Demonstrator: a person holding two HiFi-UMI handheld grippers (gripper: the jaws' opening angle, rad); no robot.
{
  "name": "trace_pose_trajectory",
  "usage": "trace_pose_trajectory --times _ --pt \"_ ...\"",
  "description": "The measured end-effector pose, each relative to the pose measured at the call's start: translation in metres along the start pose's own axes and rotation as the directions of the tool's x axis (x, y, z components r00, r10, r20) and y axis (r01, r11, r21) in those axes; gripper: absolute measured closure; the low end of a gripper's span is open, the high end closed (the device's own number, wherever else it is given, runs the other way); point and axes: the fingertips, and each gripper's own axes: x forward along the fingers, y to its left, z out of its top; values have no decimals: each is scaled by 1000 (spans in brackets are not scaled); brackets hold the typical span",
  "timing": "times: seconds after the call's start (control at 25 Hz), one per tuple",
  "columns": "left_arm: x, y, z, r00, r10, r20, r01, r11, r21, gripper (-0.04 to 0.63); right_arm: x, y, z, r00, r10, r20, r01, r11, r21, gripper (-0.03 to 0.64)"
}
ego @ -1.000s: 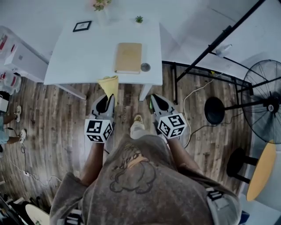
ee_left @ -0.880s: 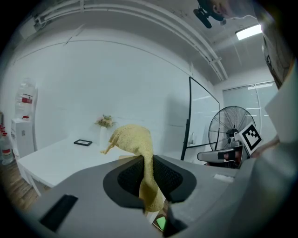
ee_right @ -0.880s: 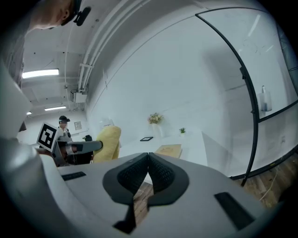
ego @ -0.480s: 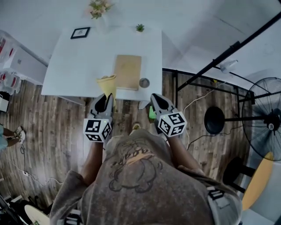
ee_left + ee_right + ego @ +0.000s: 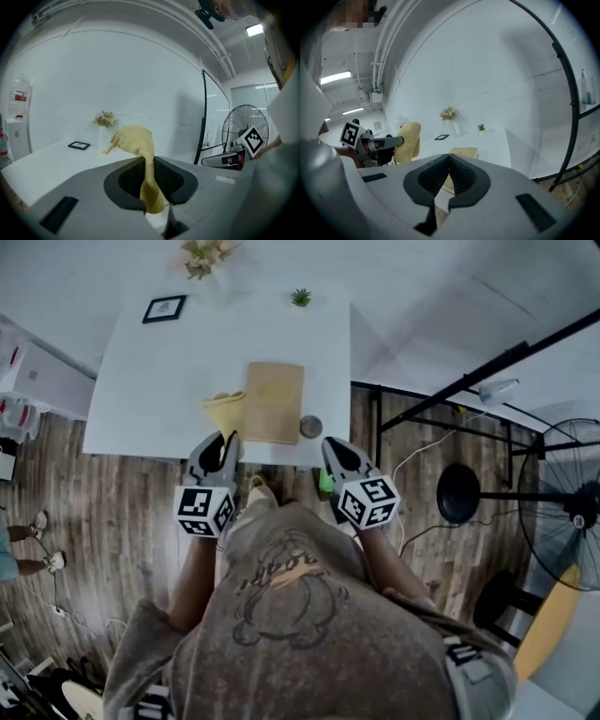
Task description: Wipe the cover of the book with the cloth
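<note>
**Get the cloth flat on the cover before the first stroke**

The left gripper point(image 5: 228, 439) pinches the yellow cloth point(image 5: 227, 412) by its lower end. Its fingers point(image 5: 123, 182) are closed on the fabric, and most of the cloth stands loose above and ahead of them. The cloth hangs over the near edge of the white counter point(image 5: 155, 381), just left of the book point(image 5: 274, 399). The book lies flat near that edge with its tan cover up, and a small round object point(image 5: 311, 427) sits just beside its near right corner. The right gripper point(image 5: 330, 444) waits at the counter's edge to the right of the book, its fingers point(image 5: 427, 180) pressed together on nothing.

Wiping does not seem to have begun, so this looks like the approach. To do it well:

- **Contact:** Carry the cloth to the right over the cover and tip the left gripper down. The loose bulk of fabric should meet the book, not the hard fingertips.
- **Strokes:** Start at one short edge and draw long, overlapping strokes along the cover.
- **Pressure:** Press lightly, because nothing pins the book and it may slide on the smooth counter.
- **Steadying:** The closed right gripper could rest on a corner of the book to hold it in place.
- **Clearance:** Watch the round object, which a wide stroke would likely knock.
</note>
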Motion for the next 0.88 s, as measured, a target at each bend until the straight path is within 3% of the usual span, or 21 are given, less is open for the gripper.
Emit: trace_pose_trajectory --times 0.44,0.68,0.88 --pt "75 54 25 991 -130 -35 131 991 15 546 68 -25 29 994 -107 -2 107 993 41 624" --pt "111 75 32 975 -217 -55 219 975 40 546 96 -35 36 984 -179 17 177 982 71 620" --pt "126 81 29 968 -243 -64 245 969 33 546 103 -42 35 976 -219 22 216 972 94 615"
